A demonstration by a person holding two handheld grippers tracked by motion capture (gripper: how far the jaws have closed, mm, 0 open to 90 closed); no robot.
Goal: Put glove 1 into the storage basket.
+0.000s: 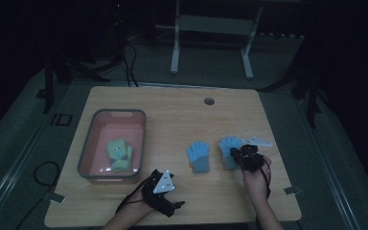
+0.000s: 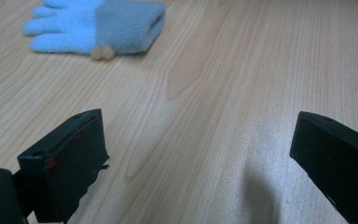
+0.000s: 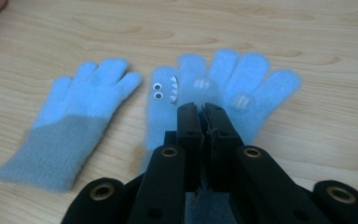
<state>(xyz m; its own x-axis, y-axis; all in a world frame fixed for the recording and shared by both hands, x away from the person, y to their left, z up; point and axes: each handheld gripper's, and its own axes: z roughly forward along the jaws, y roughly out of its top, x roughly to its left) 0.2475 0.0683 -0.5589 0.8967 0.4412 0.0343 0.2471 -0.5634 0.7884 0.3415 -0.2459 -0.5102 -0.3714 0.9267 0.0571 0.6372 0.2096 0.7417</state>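
pinching the right blue glove (image 3: 242,88) with jaws closed, the right hand-held gripper (image 3: 204,109) should lift it clear of its twin (image 3: 70,130); left hand-held gripper (image 2: 196,154) waits open over the worktop (image 2: 223,70).

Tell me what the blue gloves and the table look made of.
Blue gloves: soft fuzzy knit, likely fleece or chenille, with fluffy blurred edges and a grey cuff. Table: light wood or wood-look laminate, smooth, with visible grain lines and a faint sheen.

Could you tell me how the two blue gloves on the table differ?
The left glove shows a plain side with a wide grey cuff; the right glove shows googly eyes and white teeth. The left glove lies free, while the right tool is shut on the right glove. Both are light blue, fuzzy and lying fingers away from the person.
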